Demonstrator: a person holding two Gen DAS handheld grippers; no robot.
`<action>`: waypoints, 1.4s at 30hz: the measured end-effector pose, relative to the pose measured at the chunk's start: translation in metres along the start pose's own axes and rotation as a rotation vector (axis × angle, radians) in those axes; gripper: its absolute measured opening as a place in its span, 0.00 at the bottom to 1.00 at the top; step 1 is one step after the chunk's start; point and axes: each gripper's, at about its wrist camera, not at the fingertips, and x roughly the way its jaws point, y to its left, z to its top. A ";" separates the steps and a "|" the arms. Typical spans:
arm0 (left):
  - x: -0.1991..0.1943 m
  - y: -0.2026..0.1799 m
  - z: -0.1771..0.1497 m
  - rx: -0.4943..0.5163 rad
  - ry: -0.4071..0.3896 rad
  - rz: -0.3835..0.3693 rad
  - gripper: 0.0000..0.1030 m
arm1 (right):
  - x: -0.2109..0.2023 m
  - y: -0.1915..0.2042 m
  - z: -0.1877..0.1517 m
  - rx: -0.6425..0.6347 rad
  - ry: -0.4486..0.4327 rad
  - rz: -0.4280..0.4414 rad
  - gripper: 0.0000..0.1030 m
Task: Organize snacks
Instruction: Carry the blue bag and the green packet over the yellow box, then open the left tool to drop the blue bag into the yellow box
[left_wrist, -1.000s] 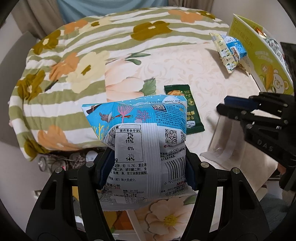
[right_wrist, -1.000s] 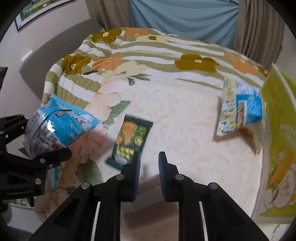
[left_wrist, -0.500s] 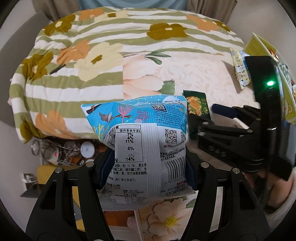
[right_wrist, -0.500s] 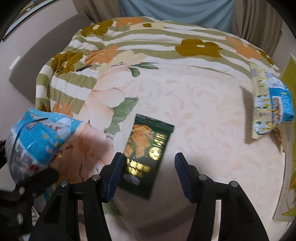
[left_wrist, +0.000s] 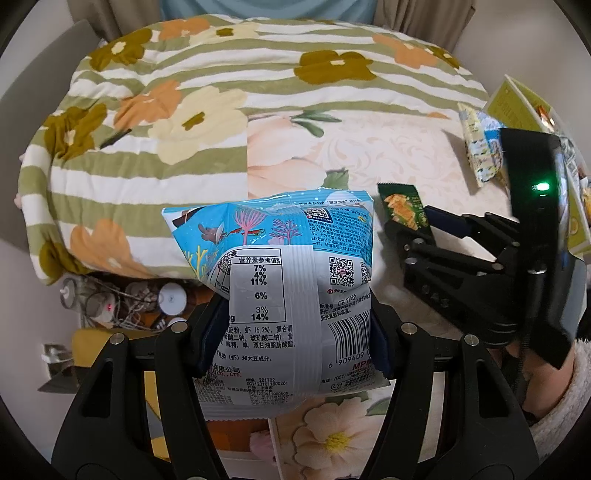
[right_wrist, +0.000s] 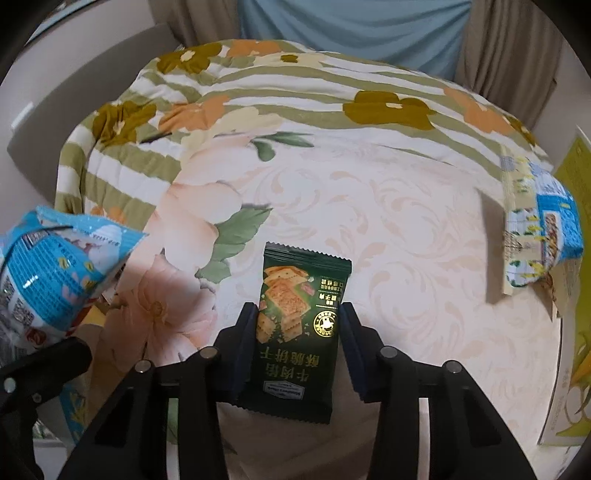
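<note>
My left gripper (left_wrist: 295, 332) is shut on a blue and silver chip bag (left_wrist: 280, 288) and holds it up near the bed's edge; the bag also shows in the right wrist view (right_wrist: 48, 273). A dark green cracker packet (right_wrist: 295, 332) lies flat on the bedspread. My right gripper (right_wrist: 297, 347) is open, with one finger on each side of the packet, close to its edges. In the left wrist view the right gripper (left_wrist: 410, 225) sits over the green packet (left_wrist: 402, 203).
A blue and yellow snack bag (right_wrist: 535, 236) leans against a yellow-green box (right_wrist: 576, 295) at the right. The floral striped bedspread (right_wrist: 295, 110) stretches behind. Clutter with cables (left_wrist: 122, 299) lies on the floor past the bed's left edge.
My right gripper opened from shut, moved forward and came down around the green packet. My left gripper kept hold of the chip bag and shifted slightly.
</note>
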 end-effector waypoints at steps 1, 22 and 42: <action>-0.004 -0.001 0.002 0.001 -0.007 -0.002 0.59 | -0.006 -0.001 0.001 0.007 -0.012 0.006 0.39; -0.114 -0.188 0.080 0.255 -0.260 -0.236 0.59 | -0.245 -0.142 -0.010 0.232 -0.354 -0.054 0.39; -0.049 -0.447 0.161 0.243 -0.199 -0.307 0.72 | -0.282 -0.371 -0.038 0.292 -0.345 -0.077 0.39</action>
